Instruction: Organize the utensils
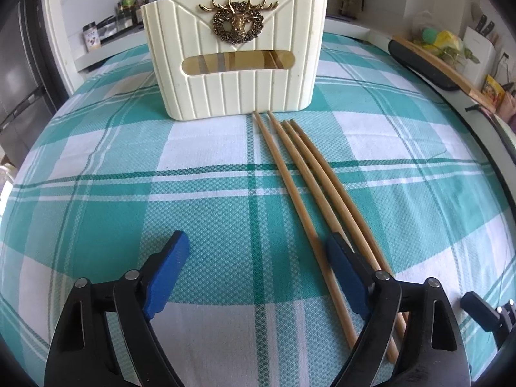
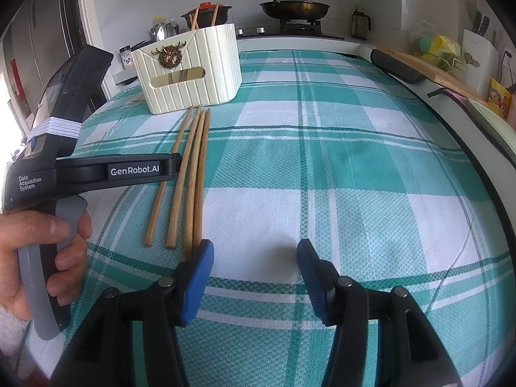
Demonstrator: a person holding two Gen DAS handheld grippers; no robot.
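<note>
A teal-and-white plaid cloth (image 1: 129,193) with a woven waffle texture is covering the counter (image 2: 354,43), and behind it a stove is carrying a dark pan (image 2: 295,9) with a glass lid. A knife block (image 2: 477,48) is standing far right of both tongs.

Straight ahead of the left tongs (image 1: 258,267), a cream ribbed plastic holder (image 1: 235,61) is standing upright on the cloth, oval in plan, with a slot window and a brass stag badge (image 1: 238,21); a few sticks are poking out of its top.

Four slim, round bamboo chopsticks (image 1: 300,174) are lying side by side on the cloth, their tips just short of the holder's base. They are running back toward the left tongs' right finger (image 1: 346,274): one is passing inside that finger, the rest under or outside it. The left tongs are gaping wide, gripping nothing.

The right tongs (image 2: 254,274) are standing about half open, empty, with the chopsticks' near ends just beside the left finger (image 2: 196,277); whether they touch is unclear. A hand (image 2: 42,251) is gripping the left tool's grey handle.
</note>
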